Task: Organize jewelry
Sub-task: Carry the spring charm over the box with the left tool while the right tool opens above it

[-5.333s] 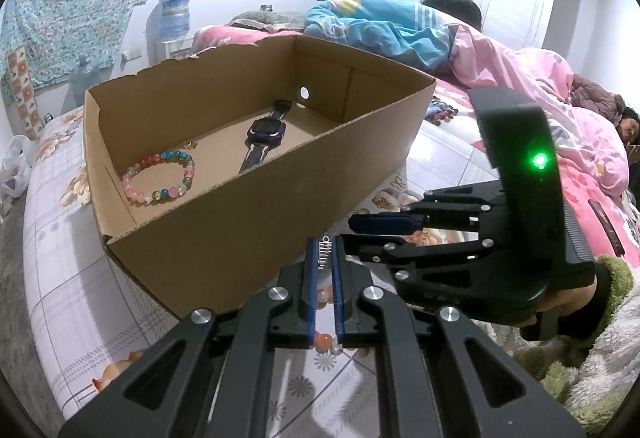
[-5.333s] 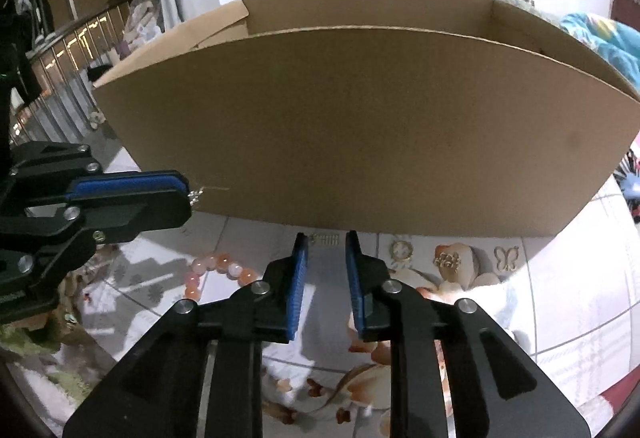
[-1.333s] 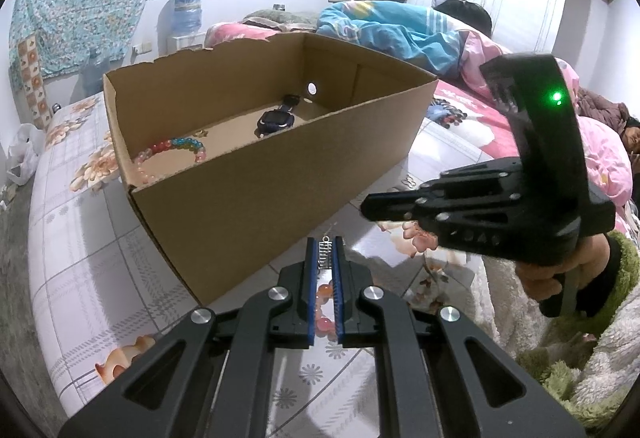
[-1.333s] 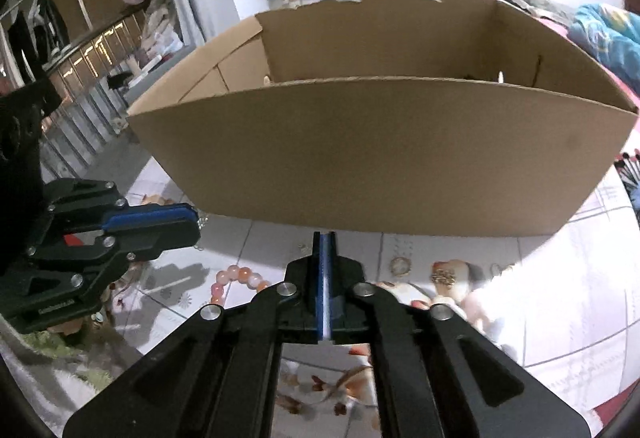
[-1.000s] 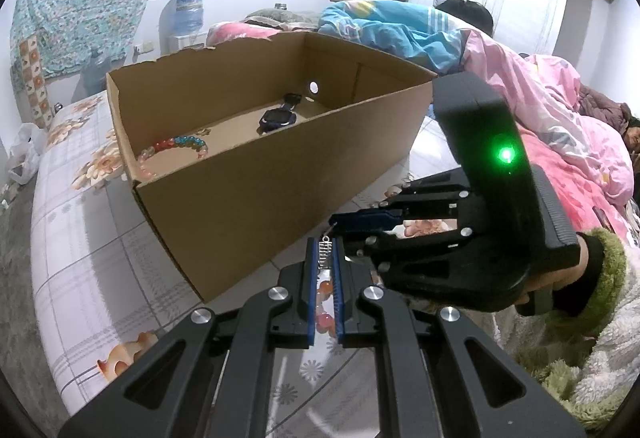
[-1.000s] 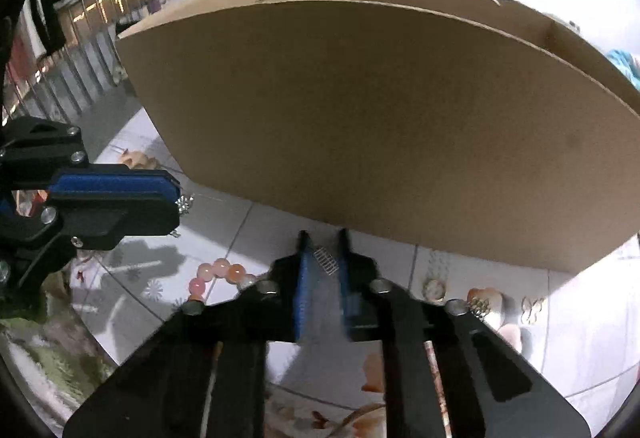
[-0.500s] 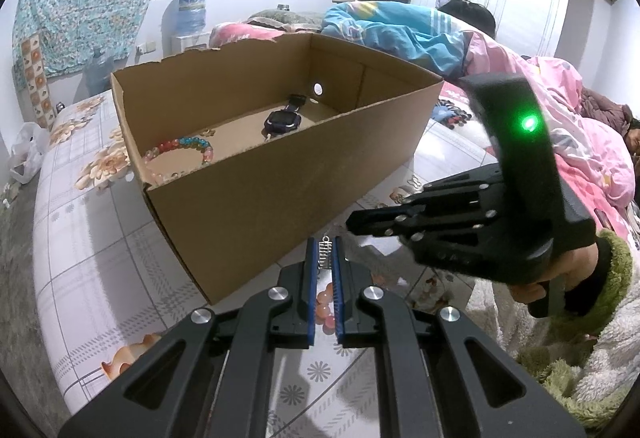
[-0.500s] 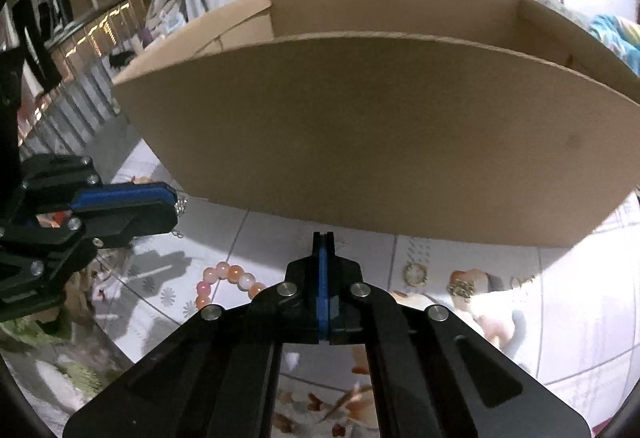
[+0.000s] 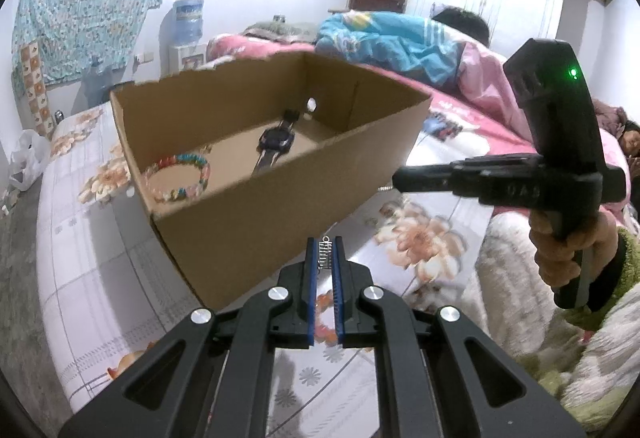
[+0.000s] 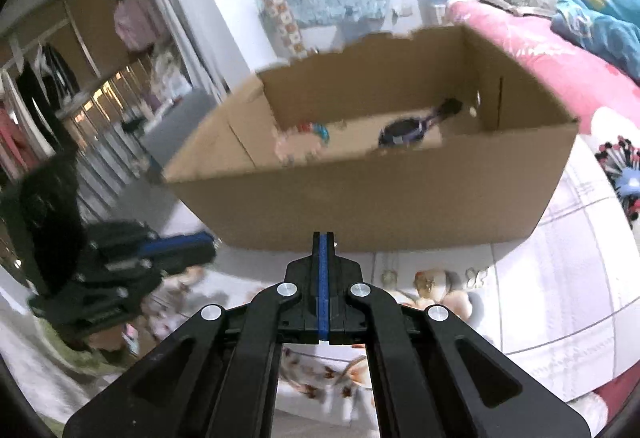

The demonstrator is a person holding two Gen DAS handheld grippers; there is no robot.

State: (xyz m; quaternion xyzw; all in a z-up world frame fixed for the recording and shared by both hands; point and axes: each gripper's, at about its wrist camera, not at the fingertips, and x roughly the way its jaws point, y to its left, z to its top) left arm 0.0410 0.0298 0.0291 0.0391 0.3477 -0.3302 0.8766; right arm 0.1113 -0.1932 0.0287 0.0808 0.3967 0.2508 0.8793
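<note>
The small silver ladder-shaped earring (image 9: 325,253) sits pinched between the blue pads of my left gripper (image 9: 325,258), jaws narrowed to a slit around it, held just short of the near wall of the brown open-topped cardboard box (image 9: 280,213) so it can go up and over the rim. My right gripper (image 10: 323,242) is pressed fully together; in the left wrist view a small glint of metal shows at its tip, perhaps the matching earring, though I cannot be sure anything is caught there. It is raised level with the box's near right corner, which I judge puts it in line to drop its load inside. Farther out, the box floor already holds a multicoloured beaded bracelet (image 9: 178,179) on the left and a dark wristwatch with a black strap (image 9: 275,141) to its right, laid apart so they stay untangled. On the floral bedsheet (image 9: 420,234) below my grippers, a pink-orange beaded bracelet (image 9: 324,304) and small gold pieces (image 10: 428,282) by the box's near wall remain to be collected.
</note>
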